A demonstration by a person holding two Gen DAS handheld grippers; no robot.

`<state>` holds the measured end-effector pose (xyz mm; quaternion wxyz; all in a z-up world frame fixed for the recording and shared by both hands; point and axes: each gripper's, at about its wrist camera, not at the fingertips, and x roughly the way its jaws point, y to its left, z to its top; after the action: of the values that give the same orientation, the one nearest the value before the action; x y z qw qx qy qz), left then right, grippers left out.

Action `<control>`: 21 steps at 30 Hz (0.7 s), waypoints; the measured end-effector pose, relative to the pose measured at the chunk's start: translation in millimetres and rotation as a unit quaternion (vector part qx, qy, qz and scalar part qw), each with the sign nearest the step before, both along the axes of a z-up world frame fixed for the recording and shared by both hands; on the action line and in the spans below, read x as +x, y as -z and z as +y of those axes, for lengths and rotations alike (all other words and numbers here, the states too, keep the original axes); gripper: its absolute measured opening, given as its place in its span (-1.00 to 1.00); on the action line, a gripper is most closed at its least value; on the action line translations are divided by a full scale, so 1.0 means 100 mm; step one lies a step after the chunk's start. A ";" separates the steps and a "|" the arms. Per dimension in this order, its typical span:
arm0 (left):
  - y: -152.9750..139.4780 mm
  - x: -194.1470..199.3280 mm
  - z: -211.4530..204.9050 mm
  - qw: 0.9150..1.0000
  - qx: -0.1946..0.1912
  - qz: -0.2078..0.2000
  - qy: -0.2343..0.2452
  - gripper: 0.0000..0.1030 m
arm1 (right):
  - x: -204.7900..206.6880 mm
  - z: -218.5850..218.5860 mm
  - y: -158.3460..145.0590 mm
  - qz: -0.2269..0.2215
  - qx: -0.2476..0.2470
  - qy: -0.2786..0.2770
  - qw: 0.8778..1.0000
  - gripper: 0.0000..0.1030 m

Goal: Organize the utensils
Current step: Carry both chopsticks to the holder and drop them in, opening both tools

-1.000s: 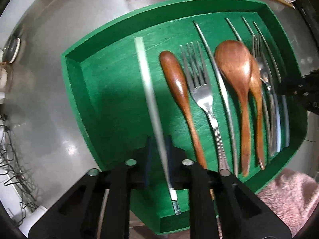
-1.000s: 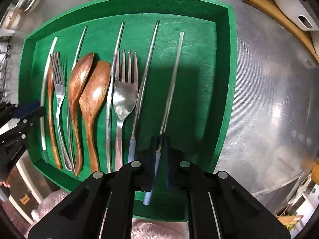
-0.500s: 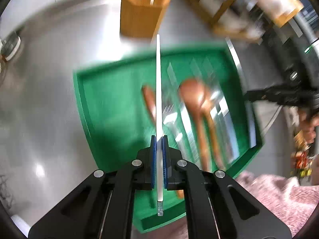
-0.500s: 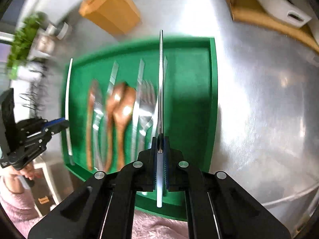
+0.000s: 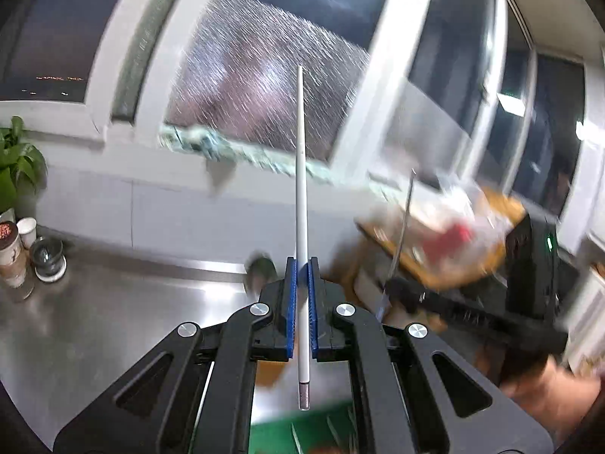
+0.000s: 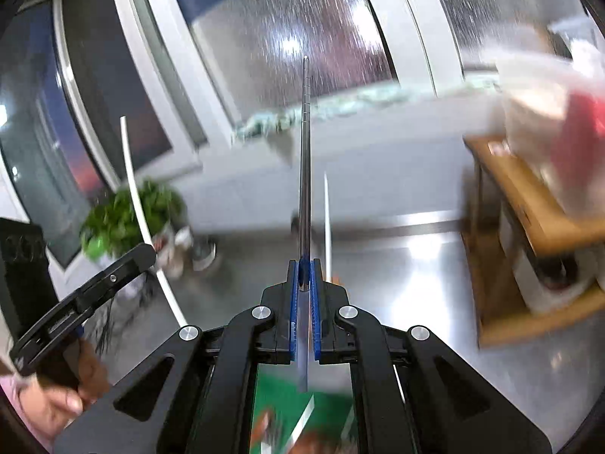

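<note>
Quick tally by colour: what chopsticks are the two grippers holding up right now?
White chopstick, in the left gripper: 1
Grey metal chopstick, in the right gripper: 1
Total: 2

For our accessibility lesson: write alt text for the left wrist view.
The left gripper clamps a white chopstick upright before a rain-streaked window. The right gripper holds a metal chopstick nearby.
</note>
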<state>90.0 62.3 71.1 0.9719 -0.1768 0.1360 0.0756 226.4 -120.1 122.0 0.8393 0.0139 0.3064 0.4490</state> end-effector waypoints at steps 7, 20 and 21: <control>0.28 0.60 0.27 0.999 -0.012 -0.001 -0.045 -0.92 | 0.28 0.37 0.20 -0.006 0.019 0.019 1.000 -0.88; 1.01 0.87 0.41 0.998 -0.009 0.057 -0.007 -0.91 | 0.44 0.51 0.79 -0.003 -0.038 0.005 0.999 -0.87; 1.04 0.87 0.42 0.998 -0.009 0.060 -0.003 -0.91 | 0.43 0.50 0.82 -0.003 -0.041 -0.001 0.999 -0.87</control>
<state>177.1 104.3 -32.8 0.9601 -0.1814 0.1942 0.0875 269.6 -69.8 39.9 0.8394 -0.0228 0.3221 0.4371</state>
